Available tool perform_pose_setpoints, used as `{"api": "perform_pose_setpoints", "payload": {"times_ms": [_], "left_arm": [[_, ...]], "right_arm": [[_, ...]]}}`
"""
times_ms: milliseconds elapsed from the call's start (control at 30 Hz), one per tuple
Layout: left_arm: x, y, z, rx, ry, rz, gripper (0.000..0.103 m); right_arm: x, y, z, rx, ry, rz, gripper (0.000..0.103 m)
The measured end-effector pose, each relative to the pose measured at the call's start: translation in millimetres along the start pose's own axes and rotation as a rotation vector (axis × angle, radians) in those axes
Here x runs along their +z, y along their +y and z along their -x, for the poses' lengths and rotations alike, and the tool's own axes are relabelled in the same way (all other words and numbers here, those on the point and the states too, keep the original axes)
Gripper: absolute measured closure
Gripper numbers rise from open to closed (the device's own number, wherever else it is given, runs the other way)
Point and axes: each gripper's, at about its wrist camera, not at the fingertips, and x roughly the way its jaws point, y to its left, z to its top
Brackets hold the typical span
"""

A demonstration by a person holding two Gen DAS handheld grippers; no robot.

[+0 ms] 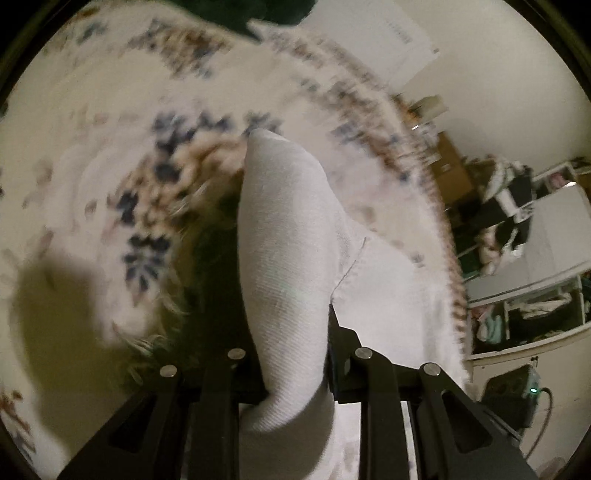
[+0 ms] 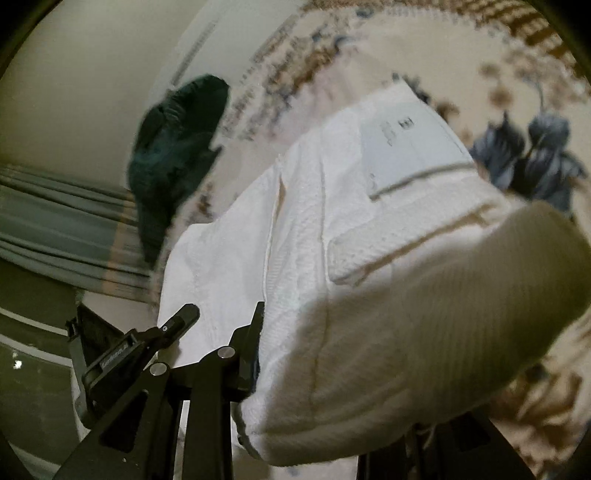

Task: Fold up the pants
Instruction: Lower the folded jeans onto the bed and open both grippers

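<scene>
Two grippers each hold a bunch of the same white pants (image 1: 291, 266) above a cream rug (image 1: 92, 158) patterned with blue and tan flowers. In the left wrist view the left gripper (image 1: 293, 365) has its black fingers (image 1: 341, 354) pressed in on a thick roll of the white twill, which rises from between them toward twelve o'clock and ends in a rounded fold near the frame's centre. A seam runs down the cloth at about three o'clock of that roll, and more of the fabric spreads toward four o'clock, lying over the rug's fringed edge. A soft shadow sits on the rug at eight o'clock. Shelving (image 1: 535, 306) crowded with clothes and boxes fills the three o'clock side (too blurred to name the contents), and a dark green garment (image 1: 236, 14) shows at the twelve o'clock rim.

In the right wrist view the right gripper (image 2: 314, 376) is closed on the pants (image 2: 332, 240) too: one finger (image 2: 251, 339) is plainly visible against the cloth at seven o'clock of the bundle, while the other is buried under the draped fabric. The waistband end faces the lens, with a white label (image 2: 410, 144) bearing small dark print at one o'clock and a belt loop or pocket flap just below it. The dark green garment (image 2: 177, 155) lies on the rug (image 2: 524, 74) at ten o'clock, just beside the pants' far edge. Grey pleated curtain fabric (image 2: 55, 229) hangs at nine o'clock.
</scene>
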Motion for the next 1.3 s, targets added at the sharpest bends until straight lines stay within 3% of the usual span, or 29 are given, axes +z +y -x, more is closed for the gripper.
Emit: {"api": "perform_pose_setpoints", "payload": {"times_ms": [167,300,400,500,600,733,800,867,900,933,1100,1300], "left_arm": [[-8,18,-2,-0.025,0.015,0.018,0.079],[-7,19,4,-0.026,0.026,0.010,0.078],[-8,19,8,-0.027,0.035,0.002,0.076],[-7,19,11,0.004,0.035,0.007,0.074],[-14,6,27,0.086,0.010,-0.033,0.073],[-33,-31,47,0.283,-0.036,-0.187,0.060],[-42,-43,54,0.337,-0.043,-0.236,0.032],[-51,-55,61,0.376,-0.048,-0.273,0.015],[-57,-63,67,0.397,-0.054,-0.293,0.014],[-60,-67,69,0.406,-0.055,-0.302,0.014],[-75,-91,97,0.443,-0.069,-0.328,0.012],[-90,-124,149,0.493,-0.120,-0.343,0.012]], "right_arm": [[-7,-18,3,-0.006,0.041,-0.069,0.063],[-12,-35,38,-0.024,-0.023,-0.134,0.064],[-21,-50,50,-0.067,-0.035,-0.144,0.072],[-20,-48,39,-0.140,-0.015,-0.098,0.072],[-16,-32,38,-0.208,-0.007,-0.029,0.072],[-14,-1,48,-0.356,-0.003,0.079,0.059],[-15,20,52,-0.446,-0.018,0.163,0.048],[-17,41,60,-0.528,-0.039,0.229,0.030],[-16,48,64,-0.551,-0.047,0.244,0.022],[-17,54,70,-0.574,-0.057,0.261,0.003],[-27,92,107,-0.698,-0.139,0.363,0.000],[-51,130,167,-0.694,-0.185,0.411,0.000]]}}
